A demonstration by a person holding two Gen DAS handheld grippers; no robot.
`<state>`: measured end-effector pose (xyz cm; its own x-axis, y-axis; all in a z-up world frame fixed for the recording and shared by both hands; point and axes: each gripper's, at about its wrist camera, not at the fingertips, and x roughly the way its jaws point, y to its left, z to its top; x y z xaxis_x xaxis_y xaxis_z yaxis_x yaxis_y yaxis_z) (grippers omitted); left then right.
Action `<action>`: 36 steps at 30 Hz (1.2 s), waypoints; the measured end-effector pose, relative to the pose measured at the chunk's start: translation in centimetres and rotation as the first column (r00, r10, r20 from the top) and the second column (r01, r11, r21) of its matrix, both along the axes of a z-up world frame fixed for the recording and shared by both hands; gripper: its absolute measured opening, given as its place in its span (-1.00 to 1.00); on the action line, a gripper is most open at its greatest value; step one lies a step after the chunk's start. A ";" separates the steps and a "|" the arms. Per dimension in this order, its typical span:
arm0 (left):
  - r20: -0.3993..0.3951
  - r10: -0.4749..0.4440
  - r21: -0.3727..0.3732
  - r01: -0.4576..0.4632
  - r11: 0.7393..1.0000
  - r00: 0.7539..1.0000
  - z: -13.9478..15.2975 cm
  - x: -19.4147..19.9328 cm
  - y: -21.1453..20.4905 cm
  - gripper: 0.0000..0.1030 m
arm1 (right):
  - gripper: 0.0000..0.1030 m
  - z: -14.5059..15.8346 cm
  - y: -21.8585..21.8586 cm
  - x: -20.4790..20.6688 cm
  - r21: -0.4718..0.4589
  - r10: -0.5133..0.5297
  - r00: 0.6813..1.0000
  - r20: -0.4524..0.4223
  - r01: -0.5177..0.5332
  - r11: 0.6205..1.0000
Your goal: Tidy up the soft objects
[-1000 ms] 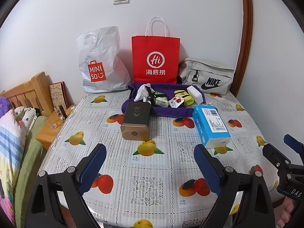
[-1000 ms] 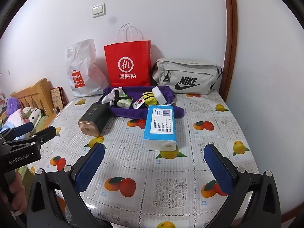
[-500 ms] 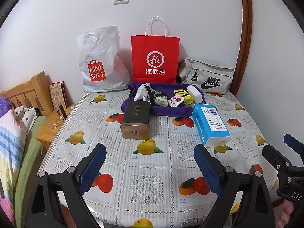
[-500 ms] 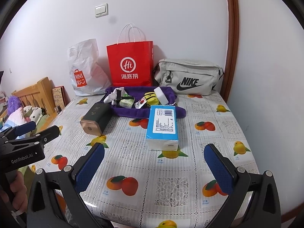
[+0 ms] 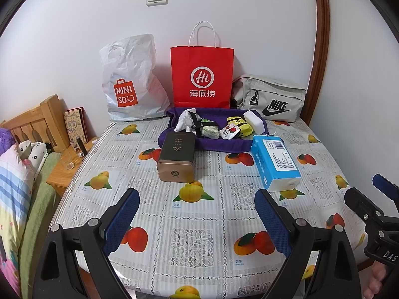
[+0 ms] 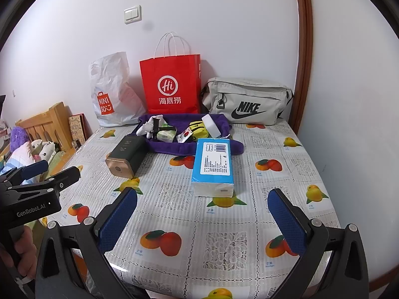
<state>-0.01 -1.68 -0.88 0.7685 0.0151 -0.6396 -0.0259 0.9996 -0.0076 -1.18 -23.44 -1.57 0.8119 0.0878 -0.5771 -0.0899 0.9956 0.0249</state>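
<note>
A blue and white tissue pack (image 5: 274, 164) (image 6: 213, 167) lies on the fruit-print table. Behind it a purple cloth (image 5: 224, 145) (image 6: 174, 147) holds several small items: a white soft toy (image 5: 183, 122), a green packet (image 5: 209, 130), a yellow pouch (image 5: 239, 124), a white block (image 5: 254, 122). A dark tin with a gold end (image 5: 177, 157) (image 6: 126, 157) lies to the left. My left gripper (image 5: 197, 224) is open and empty above the table's front. My right gripper (image 6: 203, 220) is open and empty, in front of the tissue pack.
A white Miniso bag (image 5: 129, 84), a red paper bag (image 5: 202, 74) and a grey Nike bag (image 5: 271, 99) stand against the back wall. A wooden bedside stand (image 5: 67, 167) and a bed with plush toys are to the left. A wall closes the right side.
Both grippers have shifted only slightly; the right wrist view has drifted a little to the left. Nothing on the table has moved.
</note>
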 end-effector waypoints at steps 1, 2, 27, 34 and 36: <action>0.000 0.000 0.000 0.000 1.000 1.000 0.0 0.0 0.0 0.82 | 1.00 0.0 0.0 0.0 -0.001 0.001 1.000 0.000 -0.001 1.000; 0.000 0.002 0.001 -0.002 1.000 1.000 0.1 0.0 0.0 0.82 | 1.00 0.0 0.0 0.0 -0.001 0.002 1.000 0.000 -0.002 1.000; -0.002 0.003 0.008 -0.003 1.000 1.000 -0.2 -0.1 -0.2 0.82 | 1.00 0.1 0.1 -0.2 0.002 0.000 1.000 0.002 0.000 1.000; -0.001 0.003 0.008 -0.003 1.000 1.000 -0.2 0.0 -0.2 0.82 | 1.00 0.1 0.2 -0.2 0.002 0.002 1.000 0.003 -0.002 1.000; -0.001 0.003 0.008 -0.003 1.000 1.000 -0.1 0.0 -0.2 0.82 | 1.00 0.2 0.2 -0.2 0.003 0.005 1.000 0.004 -0.005 1.000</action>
